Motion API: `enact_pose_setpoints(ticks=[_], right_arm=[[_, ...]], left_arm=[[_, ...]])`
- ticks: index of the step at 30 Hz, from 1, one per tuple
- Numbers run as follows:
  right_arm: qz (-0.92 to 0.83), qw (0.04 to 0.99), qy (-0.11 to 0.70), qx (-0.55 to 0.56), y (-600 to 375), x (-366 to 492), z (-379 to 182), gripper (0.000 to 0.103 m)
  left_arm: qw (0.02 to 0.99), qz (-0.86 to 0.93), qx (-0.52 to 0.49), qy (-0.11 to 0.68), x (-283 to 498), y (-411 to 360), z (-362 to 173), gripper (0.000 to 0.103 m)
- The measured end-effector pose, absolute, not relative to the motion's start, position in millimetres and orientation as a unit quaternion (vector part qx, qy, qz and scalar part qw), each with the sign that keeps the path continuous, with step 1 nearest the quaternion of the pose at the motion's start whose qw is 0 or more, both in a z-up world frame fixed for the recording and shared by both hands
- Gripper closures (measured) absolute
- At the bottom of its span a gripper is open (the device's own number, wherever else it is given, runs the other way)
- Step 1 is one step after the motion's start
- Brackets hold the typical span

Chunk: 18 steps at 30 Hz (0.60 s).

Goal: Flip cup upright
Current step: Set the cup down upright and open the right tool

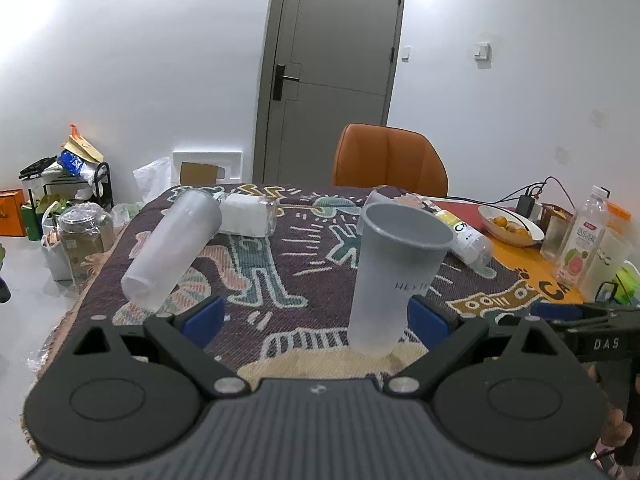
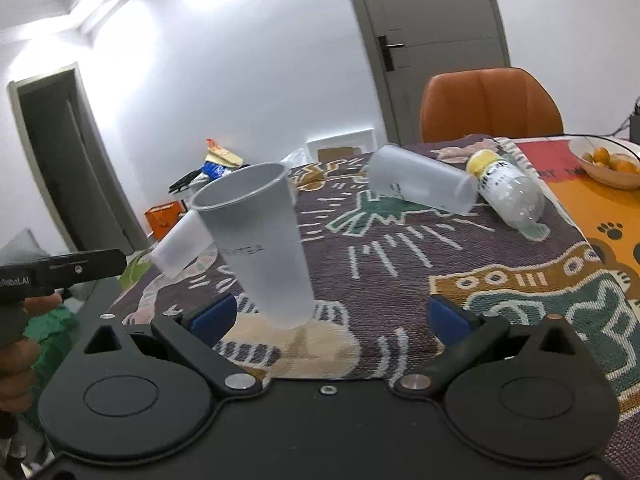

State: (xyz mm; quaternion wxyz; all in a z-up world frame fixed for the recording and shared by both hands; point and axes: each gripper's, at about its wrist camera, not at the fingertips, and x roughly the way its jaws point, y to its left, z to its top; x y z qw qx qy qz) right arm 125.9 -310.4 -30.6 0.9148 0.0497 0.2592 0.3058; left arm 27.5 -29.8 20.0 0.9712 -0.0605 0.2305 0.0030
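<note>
The frosted cup (image 1: 394,276) stands mouth-up on the patterned surface (image 1: 280,264), its long axis nearly vertical and tipped toward 1 o'clock, lettering reading "HEYTEA". Both the left gripper (image 1: 316,316) and right gripper (image 2: 344,314) have their jaws released, gripping nothing. At 10 o'clock another cup (image 1: 172,250) lies on its side.

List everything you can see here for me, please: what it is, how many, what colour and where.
Upright cup: one, frosted grey, near edge of blanket.
Cups lying down: two, frosted; one left, one far side.
Plastic bottle: one, clear with yellow cap, lying right.
Blanket: one, purple patterned, covering table.
Fruit bowl: one, white, far right.
Juice bottle: one, clear with pink label, right edge.
Chair: one, orange, behind table.
Door: one, grey, back wall.
Left gripper: black, blue pads, open.
Right gripper: same, open.
</note>
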Motion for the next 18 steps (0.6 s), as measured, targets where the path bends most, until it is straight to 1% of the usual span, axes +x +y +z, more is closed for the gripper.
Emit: enact_pose_setpoints(ticks=[8,18], right_arm=[[0.292,0.915,0.272,0.046,-308.5,109.8,-24.6,0.0],[0.3,0.913,0.275,0.027,-308.6,88.2,-23.2,0.0]], left_arm=[[0.971,0.006,-0.068,0.229,8.4,-19.4,15.3,0.006],[0.972,0.004,-0.05,0.229,-11.6,-13.5,7.8,0.006]])
